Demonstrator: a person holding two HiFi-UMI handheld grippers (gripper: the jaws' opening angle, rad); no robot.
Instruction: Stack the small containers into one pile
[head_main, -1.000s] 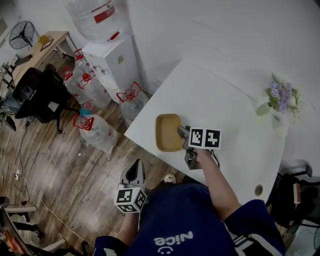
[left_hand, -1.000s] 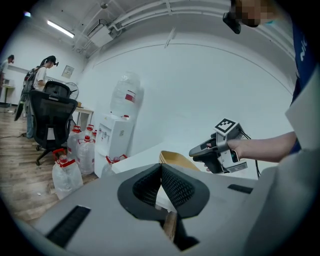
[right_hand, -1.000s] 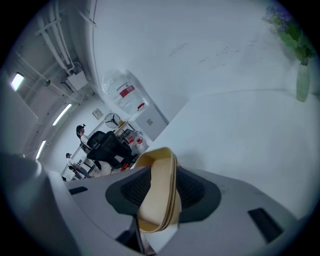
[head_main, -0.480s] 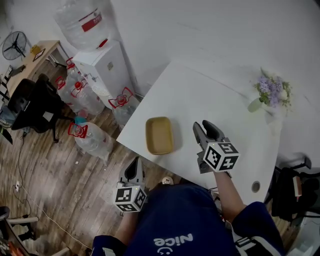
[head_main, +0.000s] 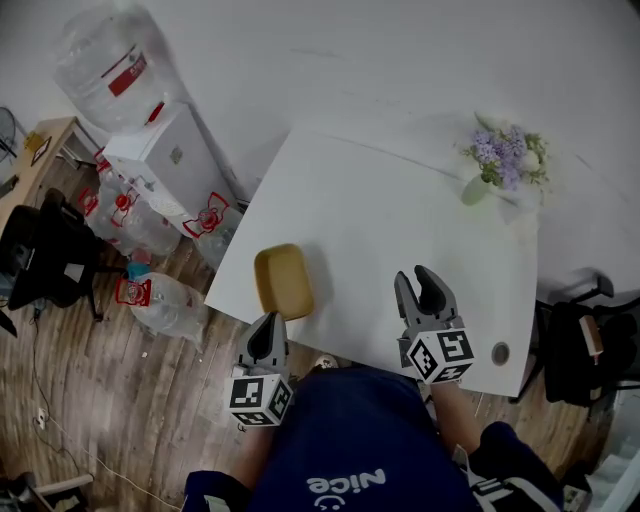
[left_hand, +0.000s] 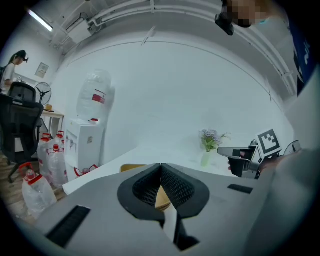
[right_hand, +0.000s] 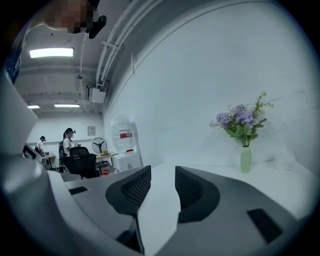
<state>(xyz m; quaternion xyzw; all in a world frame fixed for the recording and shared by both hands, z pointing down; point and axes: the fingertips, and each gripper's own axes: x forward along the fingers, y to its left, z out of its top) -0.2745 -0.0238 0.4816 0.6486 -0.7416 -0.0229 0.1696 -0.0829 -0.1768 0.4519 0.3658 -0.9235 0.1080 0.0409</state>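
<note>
A small yellow container (head_main: 282, 281) rests on the white table (head_main: 380, 210), close to its front left edge. My left gripper (head_main: 266, 322) hangs just off that edge, in front of the container, with its jaws shut and empty. In the left gripper view the container (left_hand: 132, 168) shows just beyond the closed fingertips. My right gripper (head_main: 415, 276) is over the table to the right of the container, well apart from it. It is open with nothing between its fingers (right_hand: 135, 186). I see no other small container.
A vase of purple flowers (head_main: 497, 158) stands at the table's far right corner. A cable hole (head_main: 500, 352) lies near the front right edge. Left of the table are a water dispenser (head_main: 165, 160) and several water bottles (head_main: 160, 300) on the wooden floor. A dark chair (head_main: 580, 350) stands at the right.
My right gripper has left the yellow container's right edge and pulled back to the right, toward the table's front edge. The left gripper has stayed just off the edge.
</note>
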